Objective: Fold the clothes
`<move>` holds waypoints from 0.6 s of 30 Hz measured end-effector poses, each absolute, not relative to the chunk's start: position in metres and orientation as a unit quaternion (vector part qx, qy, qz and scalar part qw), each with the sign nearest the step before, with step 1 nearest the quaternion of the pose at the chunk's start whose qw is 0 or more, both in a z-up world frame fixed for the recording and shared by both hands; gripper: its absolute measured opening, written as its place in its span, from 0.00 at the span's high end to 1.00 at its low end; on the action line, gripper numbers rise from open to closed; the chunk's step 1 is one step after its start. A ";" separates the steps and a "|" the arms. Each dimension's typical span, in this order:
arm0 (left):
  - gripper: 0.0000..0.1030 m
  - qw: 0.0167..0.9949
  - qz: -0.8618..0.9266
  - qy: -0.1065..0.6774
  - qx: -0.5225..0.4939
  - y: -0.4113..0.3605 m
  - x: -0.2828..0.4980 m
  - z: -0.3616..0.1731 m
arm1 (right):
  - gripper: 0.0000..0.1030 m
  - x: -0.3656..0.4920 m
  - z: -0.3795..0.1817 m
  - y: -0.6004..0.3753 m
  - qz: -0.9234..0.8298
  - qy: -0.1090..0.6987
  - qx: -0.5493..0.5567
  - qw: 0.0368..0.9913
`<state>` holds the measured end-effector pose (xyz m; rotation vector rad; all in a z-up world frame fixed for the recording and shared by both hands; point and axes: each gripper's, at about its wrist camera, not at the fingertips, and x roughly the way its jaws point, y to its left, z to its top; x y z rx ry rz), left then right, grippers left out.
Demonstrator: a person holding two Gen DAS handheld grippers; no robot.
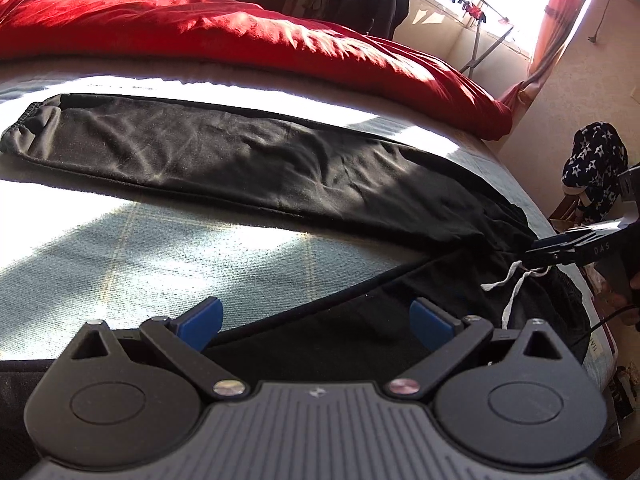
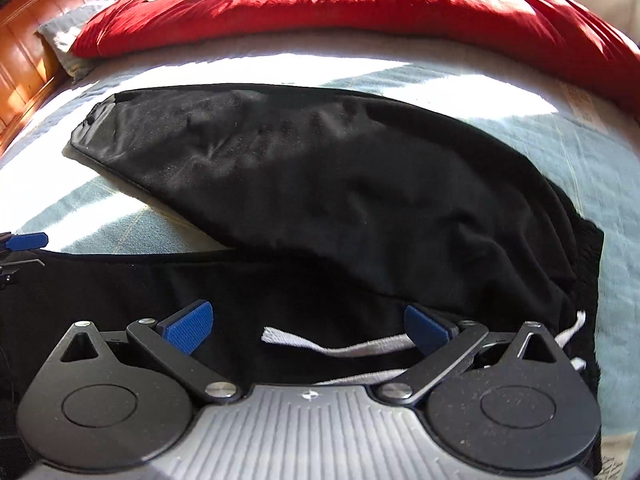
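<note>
We hold both hand-held grippers, left [image 1: 316, 322] and right [image 2: 306, 326], spread wide over black trousers [image 2: 340, 184] on the bed [image 2: 600, 152].

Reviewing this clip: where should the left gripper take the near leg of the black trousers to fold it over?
Judging by its flat pose, grip the near leg at its upper edge, coming low from the bed's near side; the open left gripper already straddles that edge.
</note>
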<state>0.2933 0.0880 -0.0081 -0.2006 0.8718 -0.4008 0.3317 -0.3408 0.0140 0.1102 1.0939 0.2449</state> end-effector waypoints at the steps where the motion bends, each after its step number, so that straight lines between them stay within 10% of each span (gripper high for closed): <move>1: 0.03 0.880 -0.195 0.422 -0.096 0.087 0.294 -0.010 | 0.00 0.326 0.004 -0.351 0.102 0.526 0.073 0.841; 11: 0.03 0.873 -0.198 0.438 -0.083 0.078 0.299 -0.017 | 0.00 0.258 -0.015 -0.418 0.013 0.495 0.194 0.847; 18: 0.03 0.873 -0.205 0.436 -0.073 0.059 0.302 -0.015 | 0.00 0.262 0.034 -0.420 0.018 0.408 0.085 0.909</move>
